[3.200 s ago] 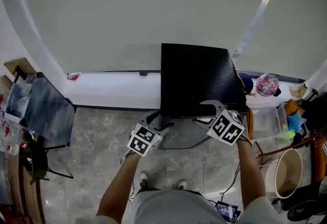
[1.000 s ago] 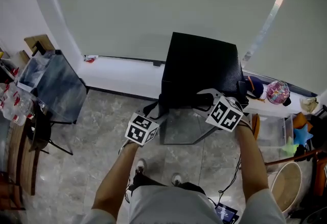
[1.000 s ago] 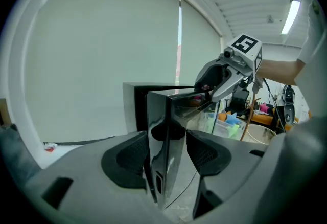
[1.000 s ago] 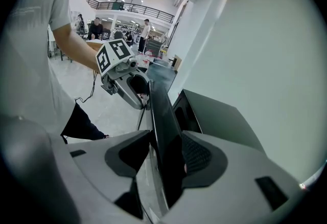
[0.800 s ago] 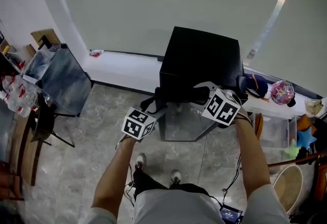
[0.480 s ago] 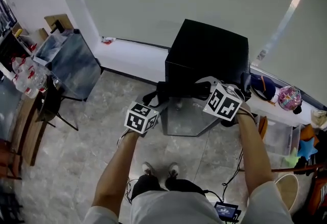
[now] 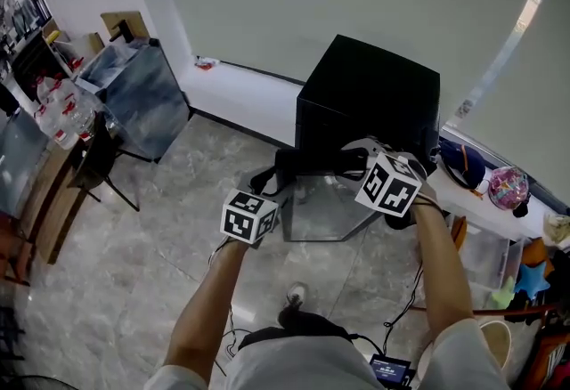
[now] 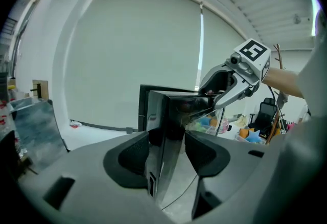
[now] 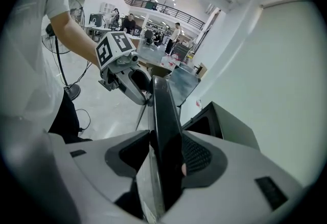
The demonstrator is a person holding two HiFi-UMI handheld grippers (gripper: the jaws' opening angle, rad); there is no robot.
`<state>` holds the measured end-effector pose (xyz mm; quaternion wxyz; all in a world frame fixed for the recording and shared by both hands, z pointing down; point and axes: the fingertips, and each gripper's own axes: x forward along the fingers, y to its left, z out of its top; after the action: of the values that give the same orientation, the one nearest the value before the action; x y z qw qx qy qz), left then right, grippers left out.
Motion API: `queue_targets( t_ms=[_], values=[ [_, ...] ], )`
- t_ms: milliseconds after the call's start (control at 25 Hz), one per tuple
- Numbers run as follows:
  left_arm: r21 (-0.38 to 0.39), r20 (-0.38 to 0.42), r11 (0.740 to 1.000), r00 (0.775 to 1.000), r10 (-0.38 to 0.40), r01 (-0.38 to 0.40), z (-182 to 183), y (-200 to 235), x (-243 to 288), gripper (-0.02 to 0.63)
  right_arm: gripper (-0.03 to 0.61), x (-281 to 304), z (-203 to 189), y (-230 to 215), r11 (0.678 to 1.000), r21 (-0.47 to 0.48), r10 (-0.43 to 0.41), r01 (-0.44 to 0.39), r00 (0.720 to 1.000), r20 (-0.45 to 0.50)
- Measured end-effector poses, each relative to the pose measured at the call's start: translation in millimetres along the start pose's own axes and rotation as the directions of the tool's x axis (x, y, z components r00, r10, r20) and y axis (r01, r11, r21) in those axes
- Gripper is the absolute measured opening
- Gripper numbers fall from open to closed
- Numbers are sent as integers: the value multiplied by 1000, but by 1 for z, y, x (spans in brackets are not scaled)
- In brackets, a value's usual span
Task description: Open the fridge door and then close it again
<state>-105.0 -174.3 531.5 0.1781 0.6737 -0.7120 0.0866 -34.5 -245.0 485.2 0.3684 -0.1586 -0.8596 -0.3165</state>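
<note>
A small black fridge (image 7: pixel 370 94) stands on the floor with its dark glass door (image 7: pixel 325 210) swung open toward me. My left gripper (image 7: pixel 287 167) straddles the door's top edge near the free end. Its jaws are closing, with the pads against both faces of the door (image 8: pixel 166 115). My right gripper (image 7: pixel 352 157) grips the same edge nearer the fridge, its pads pressed on the panel (image 9: pixel 163 110). Each gripper shows in the other's view: the right gripper (image 8: pixel 225 87) and the left gripper (image 9: pixel 135 85). The open cabinet (image 9: pixel 230 126) lies to the right.
A glass tank on a stand (image 7: pixel 134 99) and bottles (image 7: pixel 62 112) are at the left. A white ledge (image 7: pixel 258 99) runs along the wall. A cap (image 7: pixel 463 166), a pink ball (image 7: pixel 508 186) and bins crowd the right. Cables (image 7: pixel 392 326) trail by my feet.
The head view has swung, so the fridge sits higher and further right in it. Both grippers have stayed on the door's top edge and moved a little with it.
</note>
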Motion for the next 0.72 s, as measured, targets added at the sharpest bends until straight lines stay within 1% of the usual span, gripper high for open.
queue_targets(
  t_ms=[120, 280, 400, 520, 720],
  values=[
    [-17, 6, 999, 999, 39, -39, -2, -8, -9, 202, 196, -4, 1, 6, 1000, -26, 6, -6, 1000, 4],
    [-45, -13, 995, 996, 83, -84, -15, -25, -27, 202, 198, -9, 1, 27, 996, -81, 34, -35, 999, -15],
    [-35, 8, 993, 993, 115, -114, -15, -34, -37, 199, 199, -17, 5, 32, 993, -113, 40, -40, 999, -3],
    [-36, 13, 988, 988, 151, -150, -23, -46, -47, 196, 201, -21, 5, 43, 989, -134, 59, -58, 998, 10],
    [-78, 9, 976, 978, 207, -206, -31, -66, -60, 195, 206, -30, 3, 59, 984, -166, 68, -64, 998, 19]
  ],
)
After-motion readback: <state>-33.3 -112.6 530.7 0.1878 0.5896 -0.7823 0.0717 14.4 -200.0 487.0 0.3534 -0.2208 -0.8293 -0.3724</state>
